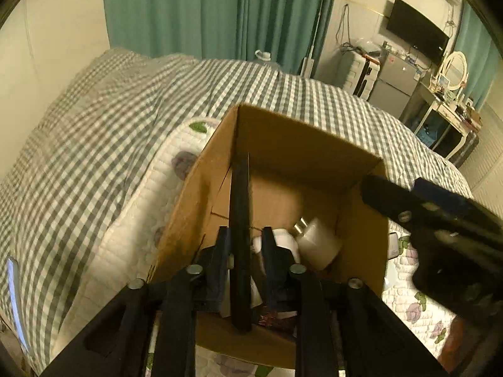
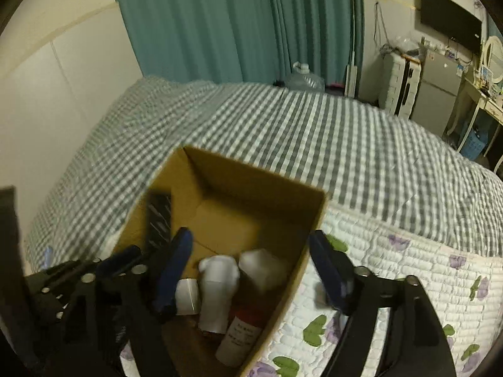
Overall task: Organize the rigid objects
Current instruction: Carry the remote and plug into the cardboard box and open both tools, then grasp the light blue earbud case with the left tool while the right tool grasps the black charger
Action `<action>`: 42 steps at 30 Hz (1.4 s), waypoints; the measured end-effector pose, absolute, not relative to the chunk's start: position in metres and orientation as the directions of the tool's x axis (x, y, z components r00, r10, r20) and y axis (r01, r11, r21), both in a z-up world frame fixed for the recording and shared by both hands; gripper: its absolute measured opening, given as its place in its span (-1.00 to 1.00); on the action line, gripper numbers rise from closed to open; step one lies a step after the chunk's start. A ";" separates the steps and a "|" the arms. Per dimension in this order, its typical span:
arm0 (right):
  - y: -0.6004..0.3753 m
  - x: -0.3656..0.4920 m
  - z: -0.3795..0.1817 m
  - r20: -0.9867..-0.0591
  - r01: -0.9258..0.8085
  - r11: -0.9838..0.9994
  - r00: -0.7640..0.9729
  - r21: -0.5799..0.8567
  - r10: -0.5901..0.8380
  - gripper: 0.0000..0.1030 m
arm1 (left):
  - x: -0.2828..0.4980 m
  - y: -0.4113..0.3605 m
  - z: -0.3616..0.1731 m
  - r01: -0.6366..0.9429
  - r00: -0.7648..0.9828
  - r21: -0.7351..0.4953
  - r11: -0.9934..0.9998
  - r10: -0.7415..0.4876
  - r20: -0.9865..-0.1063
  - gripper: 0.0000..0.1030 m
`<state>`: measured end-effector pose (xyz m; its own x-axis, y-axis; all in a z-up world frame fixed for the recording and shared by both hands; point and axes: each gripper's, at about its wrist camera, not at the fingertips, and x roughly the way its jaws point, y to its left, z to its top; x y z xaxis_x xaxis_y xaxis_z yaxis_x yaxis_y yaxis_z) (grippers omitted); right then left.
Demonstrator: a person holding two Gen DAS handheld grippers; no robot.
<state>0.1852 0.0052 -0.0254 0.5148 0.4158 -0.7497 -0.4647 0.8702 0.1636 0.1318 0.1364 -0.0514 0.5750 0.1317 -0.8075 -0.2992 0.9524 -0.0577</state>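
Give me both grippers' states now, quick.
Left gripper: shut on a long flat black object over the open brown cardboard box.
Right gripper: open, holding nothing.

This was a bedroom in a home. Ahead of the gripper lay a bed under a grey-and-white checked cover (image 2: pixel 314 132), with long teal curtains (image 2: pixel 239 22) behind it. Far to the right hung a black wall-mounted television (image 1: pixel 416 30) above a small grey fridge (image 1: pixel 394 86) and a white dressing table with an oval mirror (image 1: pixel 454 70).
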 end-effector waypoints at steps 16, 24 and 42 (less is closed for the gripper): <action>-0.174 0.148 0.043 -0.698 -0.310 0.950 0.673 0.032 0.243 0.83 | 0.102 0.015 0.015 -0.243 0.662 -0.037 0.969 0.138 -0.737 0.28; -0.236 0.138 0.006 -0.728 -0.295 0.954 0.645 0.043 0.233 0.83 | 0.106 -0.060 -0.028 -0.167 0.616 -0.007 0.986 0.099 -0.782 0.28; -0.279 0.155 -0.105 -0.786 -0.223 0.968 0.575 0.116 0.227 0.83 | 0.156 -0.097 -0.168 -0.074 0.491 0.044 0.996 0.075 -0.868 0.28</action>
